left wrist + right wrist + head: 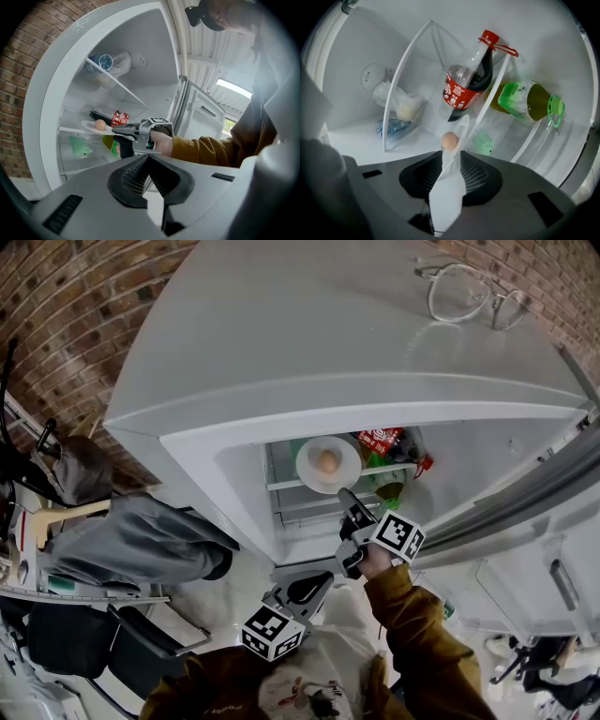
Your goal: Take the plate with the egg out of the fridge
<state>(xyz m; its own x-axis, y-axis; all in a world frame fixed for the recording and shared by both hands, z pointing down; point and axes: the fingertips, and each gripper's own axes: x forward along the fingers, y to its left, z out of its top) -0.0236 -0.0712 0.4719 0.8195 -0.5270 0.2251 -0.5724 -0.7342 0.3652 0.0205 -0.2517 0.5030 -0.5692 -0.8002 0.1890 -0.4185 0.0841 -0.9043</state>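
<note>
We have the right gripper [451, 161] clamped on the near rim of the round white plate [328, 463]. Its two jaws pinch the thin edge, so the plate runs straight out ahead of them. The small brown egg [449, 140] sits loose near the plate's middle. We judge that a level hold matters here, since any tilt could let it roll.

The plate is at the front edge of the clear shelf [279, 486] inside the open white fridge [281, 352], partly overhanging that edge. We cannot tell whether it rests on the shelf or is already lifted clear.

Toward the shelf's right end, just beside the plate, are a red-capped dark cola bottle [466, 89] and a green plastic bottle [525, 101]. A straight pull toward us should keep the rim off them.

The left gripper [148, 158] has its jaws together on nothing. It hangs low outside the fridge, out of the plate's way and, we think, free to steady the plate if needed.
</note>
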